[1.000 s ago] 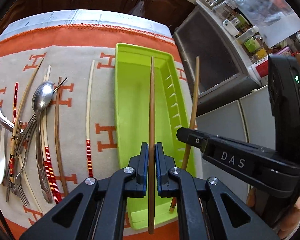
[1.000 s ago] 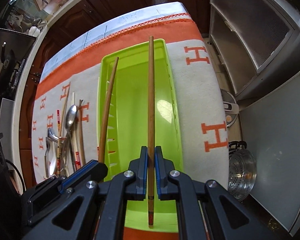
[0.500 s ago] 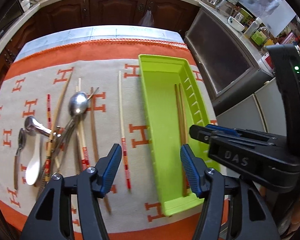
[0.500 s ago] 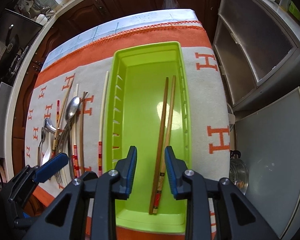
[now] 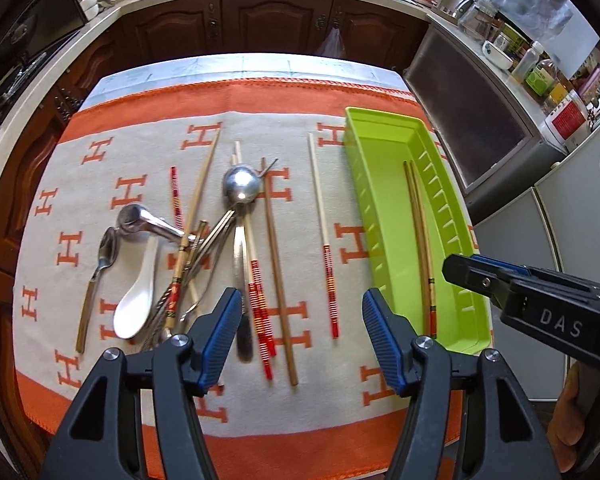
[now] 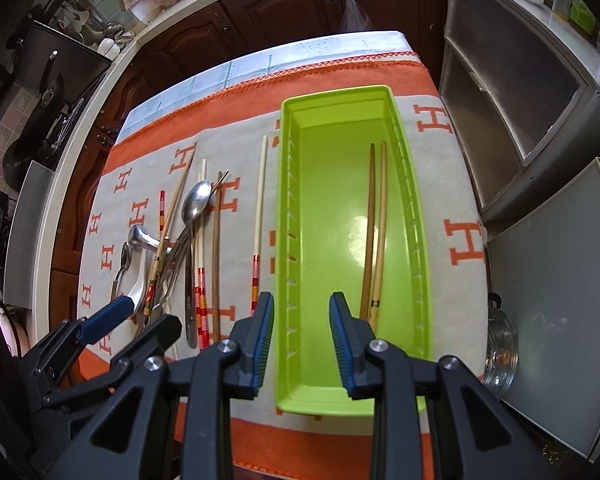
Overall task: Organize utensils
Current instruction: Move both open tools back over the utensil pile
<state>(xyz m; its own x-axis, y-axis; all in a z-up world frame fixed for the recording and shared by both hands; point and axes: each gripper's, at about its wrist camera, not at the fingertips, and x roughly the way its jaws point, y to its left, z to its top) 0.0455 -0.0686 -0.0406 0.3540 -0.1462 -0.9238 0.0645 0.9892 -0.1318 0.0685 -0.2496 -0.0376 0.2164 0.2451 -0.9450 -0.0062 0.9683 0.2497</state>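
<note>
Over the near edge of the orange-and-beige cloth (image 5: 260, 96) we see our left gripper (image 5: 300, 340) with its blue ribbed pads spread wide and holding nothing, above the striped ends of the loose chopsticks. At 3 o'clock from it sits the lime-green plastic tray (image 5: 364, 184), long and narrow with slotted side walls, its right wall close to the table's right edge. 2 brown wooden chopsticks (image 5: 420, 240) lie side by side inside it, against the right wall, leaving most of the smooth, glossy floor bare. Our right gripper (image 6: 302, 340) hangs over the tray's near left corner, pads apart and empty. At 9 o'clock of the tray, 1 pale chopstick with a red-banded end (image 5: 320, 220) lies alone, apart from the tangle farther left: a steel spoon (image 5: 240, 188), a white ceramic spoon (image 5: 136, 300) and forks crossed with more chopsticks. Dark wooden cabinets (image 5: 276, 20) close the far side.
</note>
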